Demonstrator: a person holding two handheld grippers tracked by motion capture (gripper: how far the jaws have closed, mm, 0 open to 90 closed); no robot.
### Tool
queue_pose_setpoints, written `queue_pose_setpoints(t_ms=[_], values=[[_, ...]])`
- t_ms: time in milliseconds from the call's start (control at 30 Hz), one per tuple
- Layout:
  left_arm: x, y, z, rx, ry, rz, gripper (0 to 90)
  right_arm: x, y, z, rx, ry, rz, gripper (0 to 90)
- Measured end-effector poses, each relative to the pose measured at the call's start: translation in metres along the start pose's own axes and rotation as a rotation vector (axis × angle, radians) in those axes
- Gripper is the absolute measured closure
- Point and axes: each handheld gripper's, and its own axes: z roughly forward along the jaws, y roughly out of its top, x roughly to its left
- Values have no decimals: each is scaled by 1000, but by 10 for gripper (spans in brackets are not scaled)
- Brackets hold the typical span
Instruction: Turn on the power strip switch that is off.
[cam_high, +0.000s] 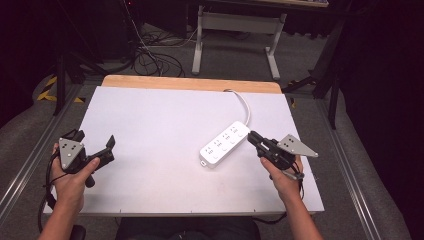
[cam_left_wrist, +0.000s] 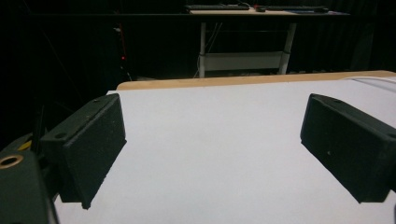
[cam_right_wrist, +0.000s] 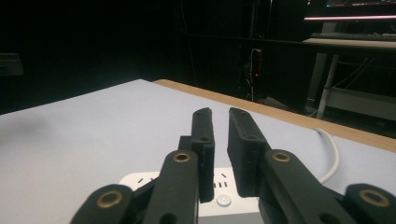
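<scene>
The left gripper (cam_high: 95, 145) sits at the table's left edge, around eight o'clock from the middle of the white tabletop (cam_high: 150, 120), held in the person's left hand (cam_high: 70, 175). In the left gripper view its two black pads stand far apart with nothing but bare white board between them. It is well apart from the work.

The white power strip (cam_high: 225, 144) lies right of centre on the tabletop. Its long axis runs on a diagonal, from about seven o'clock at the near, closed end to about one o'clock at the far end, where its white cord (cam_high: 245, 105) leaves and curves back toward the wooden strip (cam_high: 190, 82) along the far edge of the table.

The right gripper (cam_high: 254, 137) is by far the nearer of the two. In the high view its tips rest just beside the far, cord end of the strip, and the strip lies at roughly ten o'clock from the right hand (cam_high: 285, 180). In the right gripper view the jaws show a narrow gap with nothing caught between them; the power strip (cam_right_wrist: 219, 191) is seen just beyond and below them, its sockets and a round button facing up.

Judging from this, any grasp falls to the right gripper. Its narrow gap looks too small for the strip's body, so the jaws would likely need to widen and align across the short axis.
</scene>
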Motion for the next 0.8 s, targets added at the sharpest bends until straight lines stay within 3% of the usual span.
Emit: queue_pose_setpoints(t_ms=[600, 700, 800], values=[[0, 0, 1, 4, -1, 2, 76, -8, -3, -7, -55, -86, 14, 472], [0, 0, 1, 5, 1, -4, 76, -8, -3, -7, -65, -100, 24, 394], [0, 0, 1, 5, 0, -5, 76, -9, -4, -5, -64, -110, 29, 252]])
